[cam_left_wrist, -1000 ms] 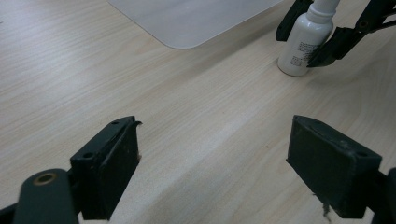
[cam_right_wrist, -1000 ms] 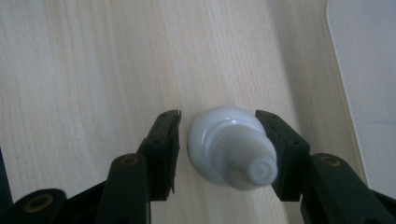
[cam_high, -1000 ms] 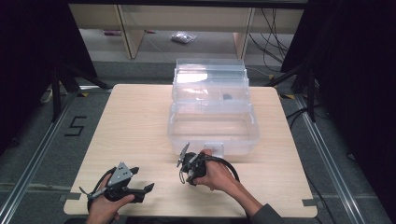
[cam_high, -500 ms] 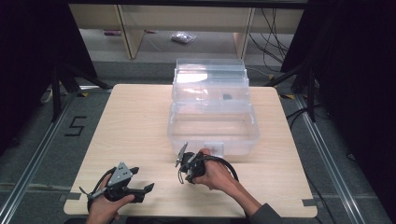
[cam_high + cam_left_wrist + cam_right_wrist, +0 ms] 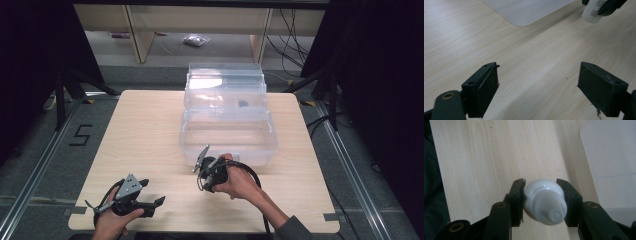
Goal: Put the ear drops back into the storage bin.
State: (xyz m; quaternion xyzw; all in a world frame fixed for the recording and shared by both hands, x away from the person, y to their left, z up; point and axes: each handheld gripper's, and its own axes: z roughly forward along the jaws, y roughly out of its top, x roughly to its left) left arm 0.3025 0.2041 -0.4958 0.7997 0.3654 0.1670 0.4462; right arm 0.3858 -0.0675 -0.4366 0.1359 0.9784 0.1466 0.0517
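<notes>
A: Black fingers of the left gripper (image 5: 537, 93) spread wide apart, nothing btwn them, just pale wood tabletop (image 5: 529, 62) below. High view puts that gripper (image 5: 150, 204) at the near left edge, held low in the person's left hand (image 5: 112, 225).

B: And the right one?

A: Right gripper (image 5: 541, 200) has its fingers clamped on a small white bottle (image 5: 545, 203), one finger each side. Bottle's long axis runs along the fingers; the ribbed neck and capped tip point back twd the camera, rounded base points away over the tabletop.

B: Where's that on the tabletop?

A: High view: right gripper (image 5: 204, 162) near centre, just in front of the clear plastic box (image 5: 227, 145), held in the right hand (image 5: 240, 182). Bottle itself too small to make out there. Left gripper view catches it at top right (image 5: 592, 12), white w/ a label, cut off by the frame edge; print unreadable.

B: Box details?

A: Open, see-through. Near tray sits on the tabletop, lid or upper tier (image 5: 225, 90) stands up behind it. Small dark thing (image 5: 243, 104) seen through the far part, can't tell what it is. Box corner shows as a frosted sheet in both gripper views.

B: Further back?

A: Past the tabletop's far edge, floor w/ a small clear bag (image 5: 196, 41) of something, contents unclear, plus wooden legs and cables. A "5" mark (image 5: 80, 135) on the floor at left. Right forearm cut off at the bottom edge.
</notes>
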